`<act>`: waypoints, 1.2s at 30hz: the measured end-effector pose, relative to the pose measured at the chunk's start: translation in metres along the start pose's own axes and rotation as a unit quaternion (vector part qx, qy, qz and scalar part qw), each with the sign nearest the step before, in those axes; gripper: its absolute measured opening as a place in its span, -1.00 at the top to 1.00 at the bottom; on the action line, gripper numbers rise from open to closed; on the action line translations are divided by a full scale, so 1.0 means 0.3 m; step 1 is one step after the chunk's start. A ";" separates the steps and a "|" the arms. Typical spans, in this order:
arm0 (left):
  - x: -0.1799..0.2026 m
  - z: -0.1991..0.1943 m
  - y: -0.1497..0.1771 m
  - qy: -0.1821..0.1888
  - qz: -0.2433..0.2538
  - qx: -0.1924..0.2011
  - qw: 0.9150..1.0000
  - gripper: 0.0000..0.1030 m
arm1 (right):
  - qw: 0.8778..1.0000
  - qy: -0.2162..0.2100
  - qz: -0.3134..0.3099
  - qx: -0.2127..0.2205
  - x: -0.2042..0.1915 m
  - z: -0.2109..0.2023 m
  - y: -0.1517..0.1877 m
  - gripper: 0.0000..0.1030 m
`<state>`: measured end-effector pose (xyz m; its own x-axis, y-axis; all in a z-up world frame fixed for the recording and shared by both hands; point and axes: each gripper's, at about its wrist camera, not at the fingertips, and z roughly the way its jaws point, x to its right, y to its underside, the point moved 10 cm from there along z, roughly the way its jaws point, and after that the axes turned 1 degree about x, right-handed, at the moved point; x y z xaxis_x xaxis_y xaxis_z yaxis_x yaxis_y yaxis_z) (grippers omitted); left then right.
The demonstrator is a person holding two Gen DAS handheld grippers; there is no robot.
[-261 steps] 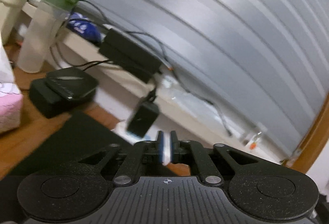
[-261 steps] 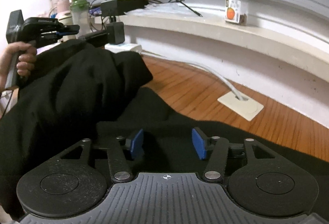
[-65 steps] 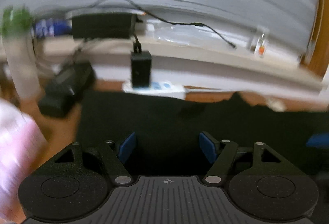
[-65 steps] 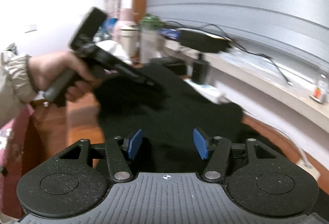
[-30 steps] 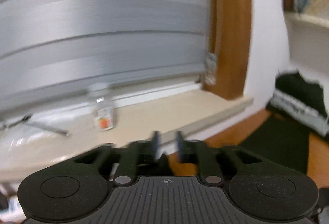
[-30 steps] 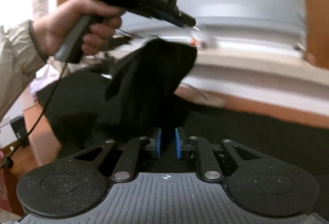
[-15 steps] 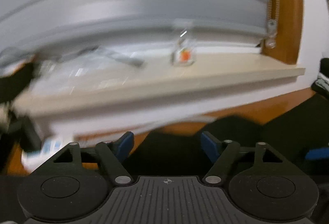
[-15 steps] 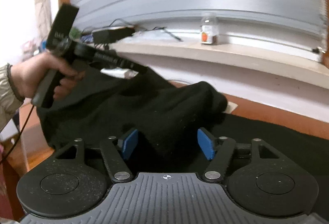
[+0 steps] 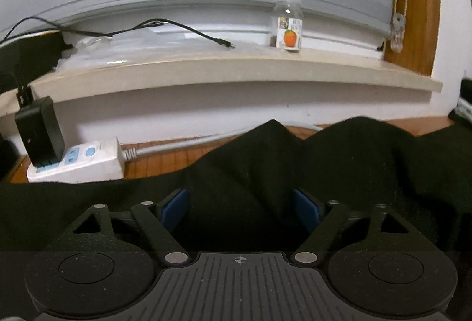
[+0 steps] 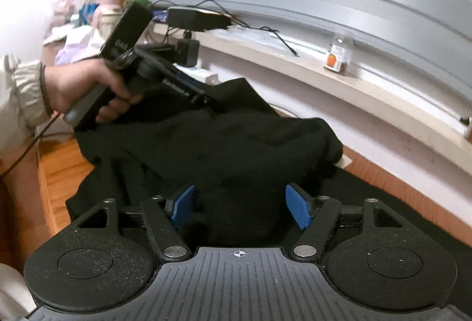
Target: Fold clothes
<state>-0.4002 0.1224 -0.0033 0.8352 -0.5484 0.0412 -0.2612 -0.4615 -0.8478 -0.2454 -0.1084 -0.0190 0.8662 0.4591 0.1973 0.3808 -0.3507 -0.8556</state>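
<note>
A black garment (image 10: 236, 144) is seen lying in a loose heap on a wooden tabletop (image 10: 56, 170), close below a pale window ledge (image 9: 236, 70). The step in hand is judged to be the release after a fold: a flap of the cloth has been laid over the rest, and both grippers are being let go.

The left gripper (image 9: 240, 210) is held low over the garment with its blue pads (image 9: 174, 207) spread wide. Its jaws are opening, and dark cloth is seen between them, but the pads are not pressed on it. The right gripper (image 10: 242, 210) is likewise released, jaws opening, with a mound of cloth rising between the pads and untouched by them. In the right wrist view the left gripper is seen held in a person's hand (image 10: 85, 88), its tip resting at the far upper edge of the heap.

The garment's long axis is judged to run along the ledge, from the power strip (image 9: 79, 163) side toward the side below the small jar (image 9: 290, 23); the folded bulk is bunched toward the jar's end. Which end is collar or hem cannot be told.

The next move is judged to call for a fresh edge or corner being found, gripped by both grippers, and the lumpy top layer being flattened or folded again.
</note>
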 end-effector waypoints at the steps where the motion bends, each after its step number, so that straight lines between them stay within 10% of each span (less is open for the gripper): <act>1: -0.001 0.001 0.001 0.000 -0.003 0.000 1.000 -0.62 | 1.000 0.002 -0.009 -0.001 -0.014 -0.001 -0.002 -0.31; 26: 0.015 0.005 0.021 -0.010 0.014 0.001 1.000 -0.77 | 0.985 0.120 -0.122 -0.005 0.040 0.138 -0.024 -0.30; 31: 0.012 0.003 0.021 -0.008 0.011 0.004 1.000 -0.85 | 0.991 0.103 -0.088 0.004 0.077 0.097 -0.030 0.81; 36: -0.008 -0.018 0.011 -0.003 -0.005 0.018 1.000 -0.93 | 0.996 0.075 -0.007 0.045 0.153 -0.102 -0.039 0.88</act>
<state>-0.4057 0.1184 -0.0035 0.8406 -0.5397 0.0462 -0.2357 -0.4413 -0.8658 -0.2003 -0.1082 0.0147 0.9022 0.3341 0.2727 0.3680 -0.2669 -0.8907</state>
